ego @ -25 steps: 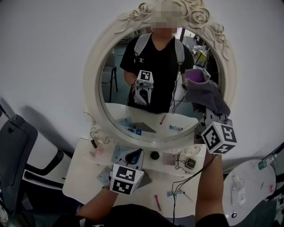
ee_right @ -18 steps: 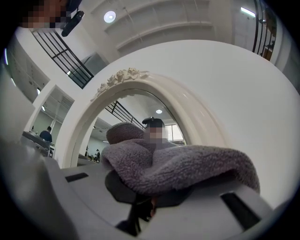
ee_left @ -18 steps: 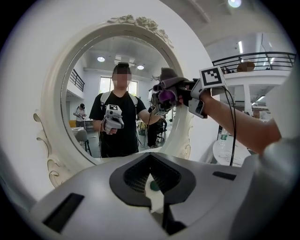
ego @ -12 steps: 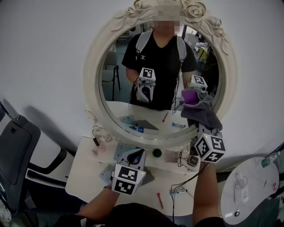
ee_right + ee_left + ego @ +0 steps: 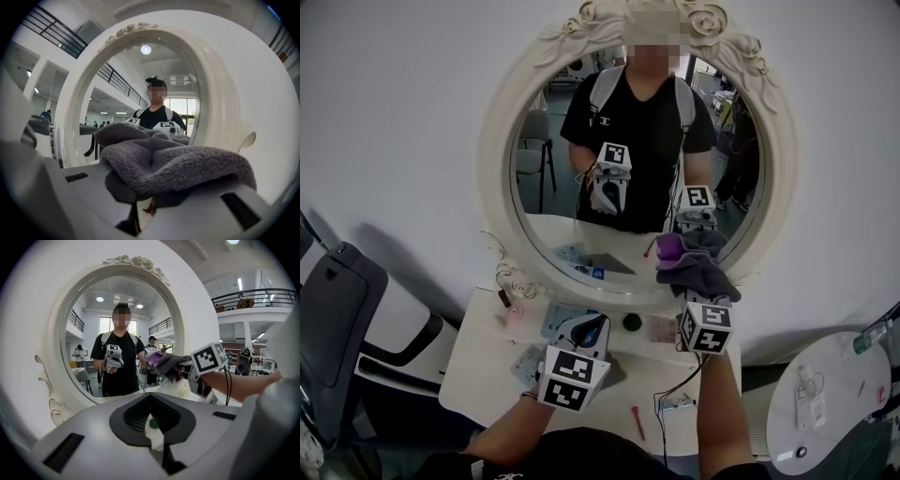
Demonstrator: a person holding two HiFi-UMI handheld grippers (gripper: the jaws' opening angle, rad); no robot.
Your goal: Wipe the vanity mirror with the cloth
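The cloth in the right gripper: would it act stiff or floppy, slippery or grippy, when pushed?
Likely floppy: the cloth drapes in folds over the right gripper. Probably light for its bulk, as one pinch seems to carry it. Its fuzzy pile should drag, not slip, across the mirror.

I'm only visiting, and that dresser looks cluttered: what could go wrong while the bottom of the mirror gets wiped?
The cloth held by the right gripper sits low on the mirror, just above the small dark round object; a downward stroke might knock it over. The cable hanging below that gripper could snag things on the vanity table.
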